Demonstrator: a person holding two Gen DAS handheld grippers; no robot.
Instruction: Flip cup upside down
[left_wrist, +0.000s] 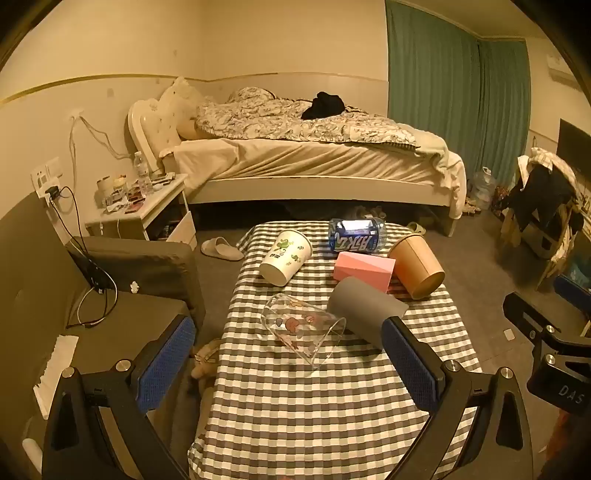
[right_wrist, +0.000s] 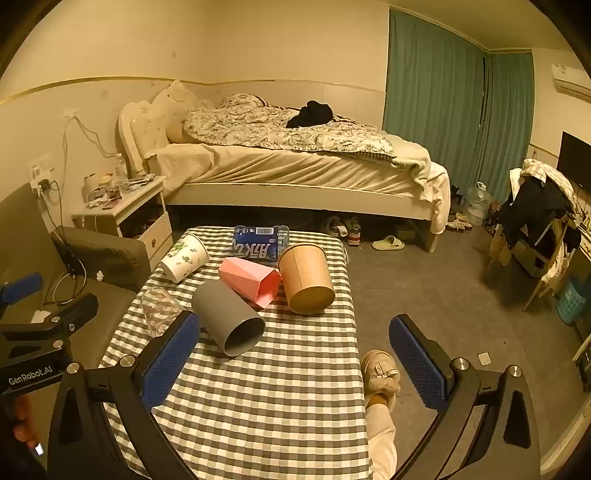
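Both grippers hang over the near end of the table (left_wrist: 295, 424), above bare checked cloth. Left gripper (left_wrist: 288, 362): fingers spread wide, holding nothing. Right gripper (right_wrist: 295, 363): same, spread and empty, its right finger out past the table edge over the floor.

Five cups lie on their sides further up the cloth. Nearest the left gripper is the clear glass cup (left_wrist: 303, 328), printed with small pink figures, mouth toward the camera. Just beside it is the grey cup (right_wrist: 231, 319), matte, plain, mouth open toward the right wrist camera. Behind these, the pink faceted cup (right_wrist: 251, 280) touches the tan paper cup (right_wrist: 306, 277); the white cup with green print (left_wrist: 285, 256) lies apart on the left. A blue-labelled bottle (left_wrist: 356, 236) lies at the far edge.

Judgement: no cup is gripped yet; which cup goes first cannot be told. The glass sits most squarely between the left fingers. To do it well: close across the wall mid-body, not the rim; lift clear before rotating so the rim does not drag the cloth; set the mouth down flat. Glass looks slick and could roll, so grip firmly.
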